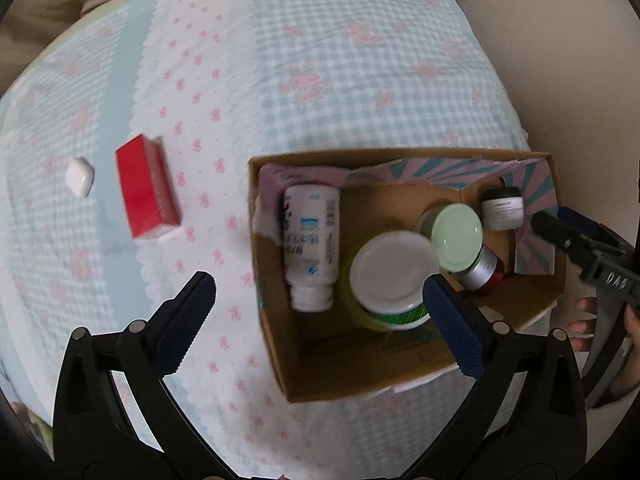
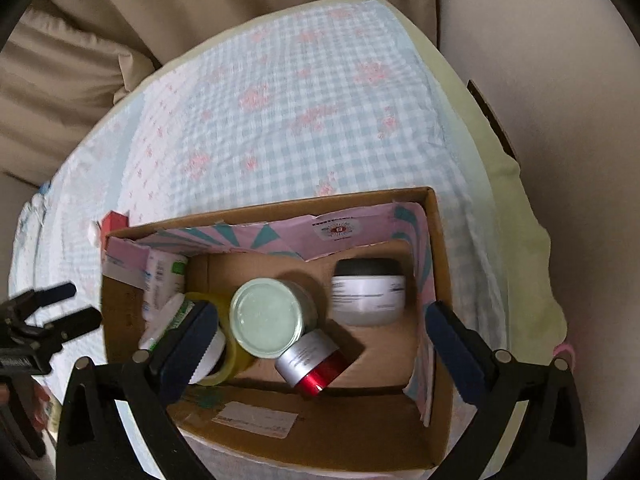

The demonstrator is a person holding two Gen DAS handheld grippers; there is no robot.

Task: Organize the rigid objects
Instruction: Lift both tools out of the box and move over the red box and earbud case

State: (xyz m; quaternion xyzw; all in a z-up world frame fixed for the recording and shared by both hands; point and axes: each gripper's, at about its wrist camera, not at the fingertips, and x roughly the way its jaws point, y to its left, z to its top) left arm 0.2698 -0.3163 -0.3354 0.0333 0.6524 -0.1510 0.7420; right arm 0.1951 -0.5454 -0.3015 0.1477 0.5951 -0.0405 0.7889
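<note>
both tools are released over the box [image 1: 268, 280]; next step is probably the red box [image 1: 146, 190], far left of the left tool [image 1: 320, 300].

Red box [image 1: 146, 190] on blue gingham cloth [image 1: 360, 80]; brown carton [image 2: 438, 240], pale green lid [image 2: 266, 318]

Bed [image 1: 360, 80]: box [image 1: 268, 272], red carton [image 1: 144, 192], perhaps earbud-case [image 1: 80, 178].

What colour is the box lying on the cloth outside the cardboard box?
Red box; clearest in the left wrist view.
</note>
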